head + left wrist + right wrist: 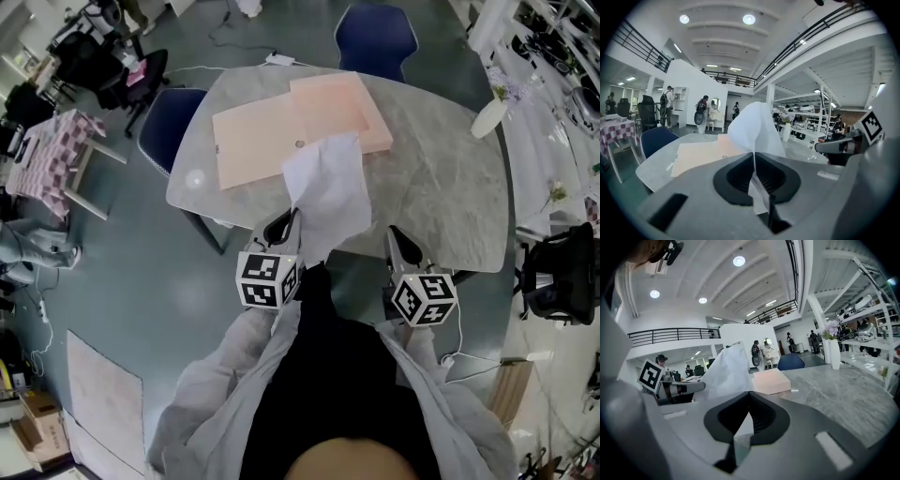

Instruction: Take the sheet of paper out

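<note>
A white sheet of paper point(328, 192) hangs crumpled above the near edge of the grey marble table point(441, 187). My left gripper point(284, 225) is shut on its lower left corner. In the left gripper view the paper point(757, 129) rises from between the closed jaws of that gripper point(753, 154). Behind it lies an open pink flat box point(342, 112) with its lid spread to the left. My right gripper point(403, 242) hovers at the table's near edge, to the right of the sheet and apart from it. In its own view this gripper point(749, 393) has its tips together, with the paper point(726, 371) off to the left.
Two blue chairs point(375, 33) point(169, 127) stand at the far side and left of the table. A white vase point(489, 117) sits at its right rim. A black chair point(562, 272) stands to the right, and a checked table point(52, 150) far left.
</note>
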Tool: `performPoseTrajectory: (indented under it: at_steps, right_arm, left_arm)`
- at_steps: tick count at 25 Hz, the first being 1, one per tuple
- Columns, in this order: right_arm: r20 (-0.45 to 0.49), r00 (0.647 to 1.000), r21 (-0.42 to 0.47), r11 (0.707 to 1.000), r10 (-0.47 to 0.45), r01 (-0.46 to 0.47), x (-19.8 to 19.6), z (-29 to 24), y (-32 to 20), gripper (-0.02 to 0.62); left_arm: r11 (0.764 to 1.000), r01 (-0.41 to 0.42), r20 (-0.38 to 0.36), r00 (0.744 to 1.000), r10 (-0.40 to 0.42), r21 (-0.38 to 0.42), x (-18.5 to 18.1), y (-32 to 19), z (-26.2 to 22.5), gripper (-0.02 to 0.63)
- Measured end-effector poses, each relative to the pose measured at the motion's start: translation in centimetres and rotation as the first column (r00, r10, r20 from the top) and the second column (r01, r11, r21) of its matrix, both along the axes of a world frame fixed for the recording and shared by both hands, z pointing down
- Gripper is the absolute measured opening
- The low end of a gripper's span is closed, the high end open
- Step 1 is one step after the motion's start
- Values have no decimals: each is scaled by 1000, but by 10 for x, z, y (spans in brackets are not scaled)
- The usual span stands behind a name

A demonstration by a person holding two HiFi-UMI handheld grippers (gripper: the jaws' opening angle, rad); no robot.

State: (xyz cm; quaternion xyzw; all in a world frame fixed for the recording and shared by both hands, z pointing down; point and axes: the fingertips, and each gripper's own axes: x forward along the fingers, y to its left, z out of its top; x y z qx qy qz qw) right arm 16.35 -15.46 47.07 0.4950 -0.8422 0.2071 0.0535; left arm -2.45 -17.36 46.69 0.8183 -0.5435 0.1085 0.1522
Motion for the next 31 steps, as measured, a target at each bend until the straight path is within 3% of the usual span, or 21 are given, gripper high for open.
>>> performPoseTrajectory:
  at_steps: [11, 31]
  right_arm:
    - [-17, 1000, -7, 1000, -3, 3, 9, 9, 47, 12]
    - [2, 999, -22, 998, -51, 52, -5, 8, 37, 12]
  left_arm:
    - [995, -100, -77, 992, 97, -32, 34, 55, 18, 11]
    - [985, -164, -124, 980, 157, -48, 36, 53, 22, 11]
